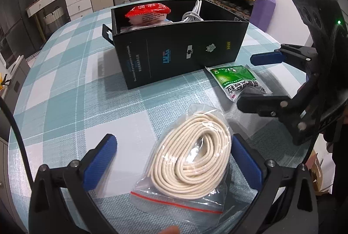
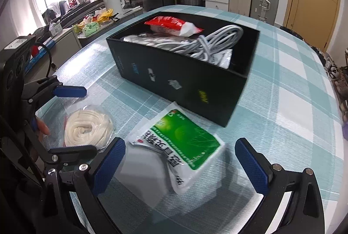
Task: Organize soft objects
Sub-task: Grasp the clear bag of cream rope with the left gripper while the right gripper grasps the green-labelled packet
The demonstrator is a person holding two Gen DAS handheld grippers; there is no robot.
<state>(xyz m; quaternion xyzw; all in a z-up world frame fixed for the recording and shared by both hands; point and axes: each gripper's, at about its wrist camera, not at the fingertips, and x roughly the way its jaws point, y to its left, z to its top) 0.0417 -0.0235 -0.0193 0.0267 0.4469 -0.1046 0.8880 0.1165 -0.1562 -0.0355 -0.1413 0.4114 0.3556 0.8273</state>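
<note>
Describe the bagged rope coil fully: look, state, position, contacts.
The rope coil is cream cord wound in a flat oval, sealed in a clear zip bag with a red closure strip. It lies flat on the checked tablecloth, in front of the black box and apart from it. The open left tongs straddle it; whether a finger touches the bag is unclear.

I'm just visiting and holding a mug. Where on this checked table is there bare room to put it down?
Bare tablecloth lies left of the black box, out to the table's edge, and right of it in the right wrist view. It is crowded in front of the box: the bagged rope coil, the green packet and both open grippers fill that strip.
</note>
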